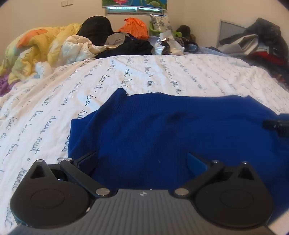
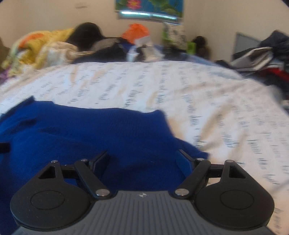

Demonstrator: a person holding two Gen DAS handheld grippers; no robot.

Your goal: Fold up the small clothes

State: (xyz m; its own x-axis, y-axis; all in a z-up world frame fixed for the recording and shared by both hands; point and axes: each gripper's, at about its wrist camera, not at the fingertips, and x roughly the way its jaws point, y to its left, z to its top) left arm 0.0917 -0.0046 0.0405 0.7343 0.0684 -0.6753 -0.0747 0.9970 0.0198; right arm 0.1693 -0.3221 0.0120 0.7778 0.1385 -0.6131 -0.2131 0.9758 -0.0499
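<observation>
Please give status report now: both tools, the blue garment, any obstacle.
Left tool open, right tool open, both low over blue sweater. Sweater lies flat on white bedspread, not gripped. Clothes pile far behind, no obstacle.

Right wrist view smeared by motion blur: script on white bedspread (image 2: 198, 101) unreadable there, clutter along far wall reduced to colour patches. Blue garment (image 2: 90, 130) cut off by left edge of that view, near part hidden under right gripper (image 2: 142, 160) body. In left wrist view, garment's near edge hidden behind left gripper (image 1: 142, 160). Clothes pile (image 1: 261, 45) cut by right edge. Wall picture (image 1: 134, 3) cropped at top.
</observation>
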